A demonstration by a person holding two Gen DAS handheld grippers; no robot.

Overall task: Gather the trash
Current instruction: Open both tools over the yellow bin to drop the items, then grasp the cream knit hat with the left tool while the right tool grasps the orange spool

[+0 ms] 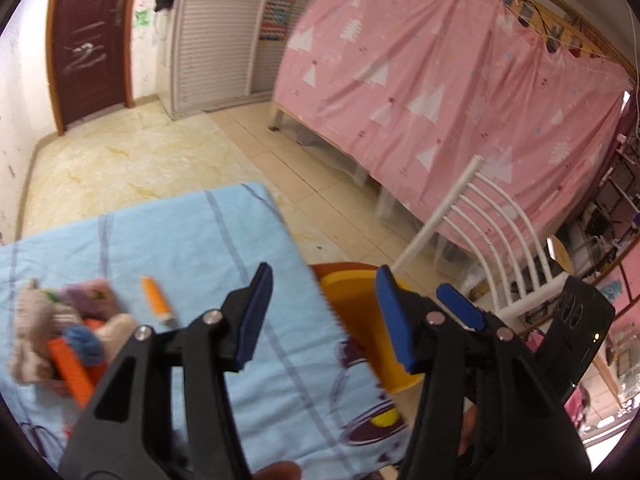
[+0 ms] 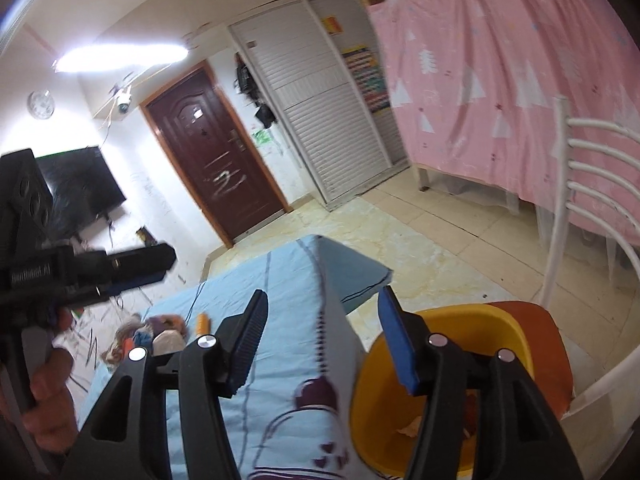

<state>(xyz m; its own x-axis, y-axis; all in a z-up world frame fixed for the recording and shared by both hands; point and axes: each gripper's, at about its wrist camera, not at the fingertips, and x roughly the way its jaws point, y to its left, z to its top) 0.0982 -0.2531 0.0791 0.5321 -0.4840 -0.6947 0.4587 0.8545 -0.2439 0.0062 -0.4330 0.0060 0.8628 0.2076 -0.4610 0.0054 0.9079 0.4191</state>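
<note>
A yellow bin [image 2: 460, 313] stands on an orange chair seat [image 2: 536, 320] beside the table, with orange scraps [image 2: 412, 426] at its bottom. My right gripper [image 2: 324, 332] hovers open over the table edge and the bin's rim, with nothing between its blue pads. My left gripper [image 1: 324, 312] is open too and empty, above the table corner with the bin [image 1: 352, 300] behind it. On the blue cloth lie an orange tube [image 1: 156, 300] and a blurred pile of knitted pieces [image 1: 68, 328], left of and apart from both grippers. A hand [image 2: 52, 380] holds the left gripper [image 2: 160, 266] at the left.
The table wears a light blue tablecloth [image 1: 180, 248] with purple prints. A white chair back [image 1: 480, 232] rises behind the bin. A pink curtain [image 1: 440, 80] covers a bed frame at the right. A brown door [image 2: 216, 152], a louvred wardrobe and tiled floor [image 1: 120, 160] lie beyond.
</note>
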